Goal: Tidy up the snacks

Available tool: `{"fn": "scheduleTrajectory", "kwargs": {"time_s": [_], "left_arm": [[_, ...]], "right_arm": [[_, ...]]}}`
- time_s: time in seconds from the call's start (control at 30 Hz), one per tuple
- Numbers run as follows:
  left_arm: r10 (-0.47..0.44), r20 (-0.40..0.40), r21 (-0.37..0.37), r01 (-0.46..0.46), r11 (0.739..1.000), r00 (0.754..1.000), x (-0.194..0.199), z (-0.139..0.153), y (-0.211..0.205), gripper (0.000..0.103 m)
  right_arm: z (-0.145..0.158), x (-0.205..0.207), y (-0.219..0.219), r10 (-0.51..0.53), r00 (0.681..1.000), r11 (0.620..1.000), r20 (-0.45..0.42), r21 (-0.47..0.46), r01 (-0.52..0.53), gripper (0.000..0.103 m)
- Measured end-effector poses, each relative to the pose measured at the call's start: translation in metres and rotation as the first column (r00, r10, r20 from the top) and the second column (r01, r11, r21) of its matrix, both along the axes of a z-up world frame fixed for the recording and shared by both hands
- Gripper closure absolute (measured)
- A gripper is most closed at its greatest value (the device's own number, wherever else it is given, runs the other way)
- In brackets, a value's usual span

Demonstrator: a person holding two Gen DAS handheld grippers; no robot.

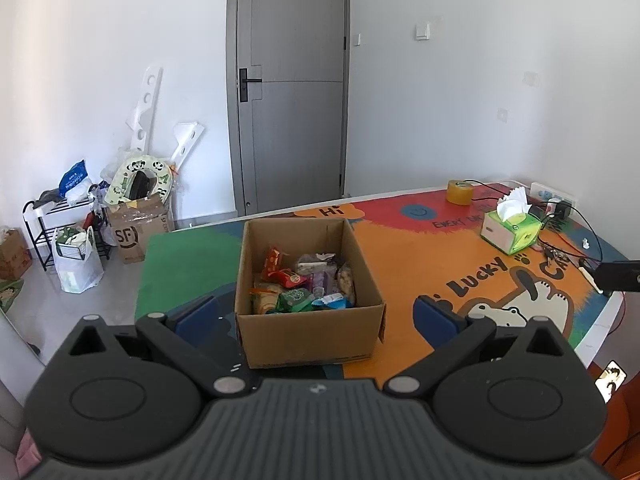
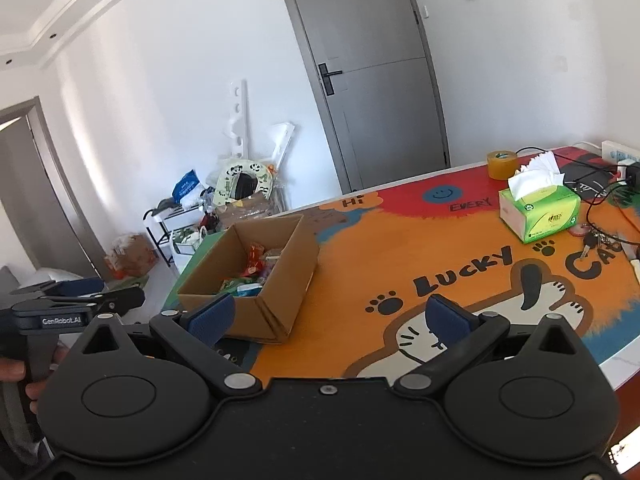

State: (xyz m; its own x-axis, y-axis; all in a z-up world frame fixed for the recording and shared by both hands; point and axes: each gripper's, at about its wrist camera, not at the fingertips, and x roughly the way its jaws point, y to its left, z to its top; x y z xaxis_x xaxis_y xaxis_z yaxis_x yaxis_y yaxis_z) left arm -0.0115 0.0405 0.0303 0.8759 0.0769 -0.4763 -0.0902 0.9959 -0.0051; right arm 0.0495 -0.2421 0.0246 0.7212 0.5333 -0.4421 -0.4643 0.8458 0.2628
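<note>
The left gripper (image 1: 316,312) hangs above the near edge of the table (image 1: 400,248) with its blue pads (image 1: 434,316) spread wide and nothing between them, the cardboard box (image 1: 308,332) sitting straight ahead in the gap between its fingers. The right gripper (image 2: 330,318) is likewise wide and empty, held to the right of the box and aimed over the cartoon cat printed on the table mat. In the right wrist view the left gripper shows at the far left edge, gripped by a hand (image 2: 16,372). The box stands open on the mat, near the table's left end, and the snacks (image 1: 300,284) lie inside it in a loose heap: red, orange, green and blue wrappers, with a clear bag of pale pieces against the right wall. Well to the right of the box stands a green tissue box (image 1: 510,230) with a tissue sticking up, and behind it a roll of tape (image 1: 459,191). Cables and a power strip (image 1: 554,194) lie at the far right corner. Behind the table are a grey door (image 1: 292,84) and, on the floor to the left, bags, a carton and a small rack
</note>
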Motion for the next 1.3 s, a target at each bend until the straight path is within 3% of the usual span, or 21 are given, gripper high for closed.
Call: {"fn": "scheduleTrajectory", "kwargs": {"time_s": [0.33, 1.3], "left_arm": [[0.018, -0.029, -0.046, -0.019, 0.999, 0.999, 0.004, -0.003, 0.009, 0.0], [0.017, -0.03, -0.053, -0.019, 0.998, 0.999, 0.002, -0.002, 0.009, 0.0]], "right_arm": [[0.0, -0.004, 0.013, 0.007, 1.0, 1.0, 0.002, -0.03, -0.007, 0.0], [0.0, -0.006, 0.018, 0.022, 1.0, 0.999, 0.0, -0.036, -0.022, 0.0]]}}
